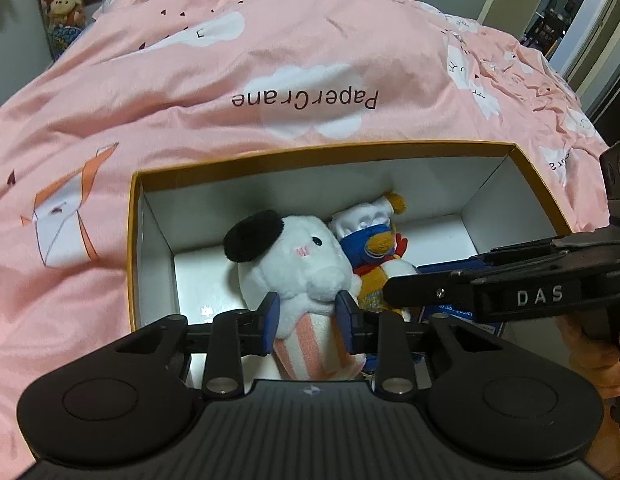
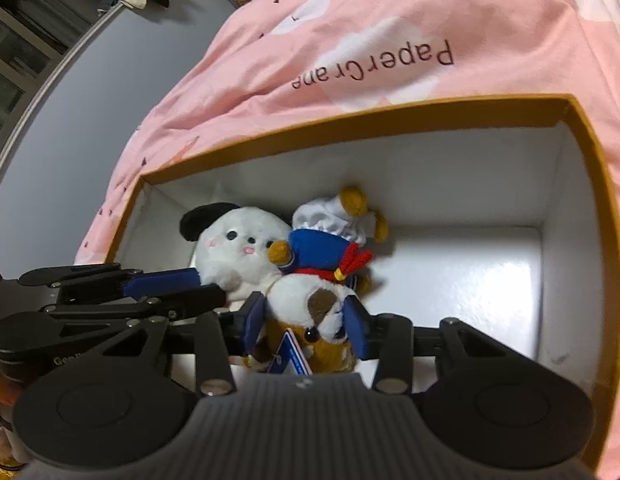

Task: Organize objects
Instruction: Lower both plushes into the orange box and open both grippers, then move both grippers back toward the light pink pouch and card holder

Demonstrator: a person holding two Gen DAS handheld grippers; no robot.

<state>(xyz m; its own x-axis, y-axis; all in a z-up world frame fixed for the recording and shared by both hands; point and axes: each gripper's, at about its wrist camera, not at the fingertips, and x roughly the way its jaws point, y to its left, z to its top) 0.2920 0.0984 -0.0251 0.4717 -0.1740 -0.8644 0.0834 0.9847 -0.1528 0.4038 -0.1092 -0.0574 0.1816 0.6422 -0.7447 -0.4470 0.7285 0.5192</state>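
A: Where do things stand?

B: The left hand-held gripper (image 1: 308, 322) is clamped on the white plush dog with the black ear (image 1: 294, 264), low on its pink-striped body, inside the orange-rimmed cardboard box (image 1: 329, 150) on the bed's pink duvet (image 1: 190, 80). The right hand-held gripper (image 2: 306, 324) grips a brown-and-white plush puppy (image 2: 310, 320) with a paper tag, also down inside the box.

A: And the third toy?

B: A bear in a chef's hat and blue sailor collar (image 2: 329, 240) lies between them, touching the white dog — not held by either.

A: What could go wrong?

B: I'd judge crowding. All three toys sit toward the left half of the box, and the two grippers are close together. Opening one could nudge the neighbouring toy or snag the other gripper's finger. The plush is soft, so fabric may cling to the pads on release and get dragged back out. The puppy's tag could catch too.
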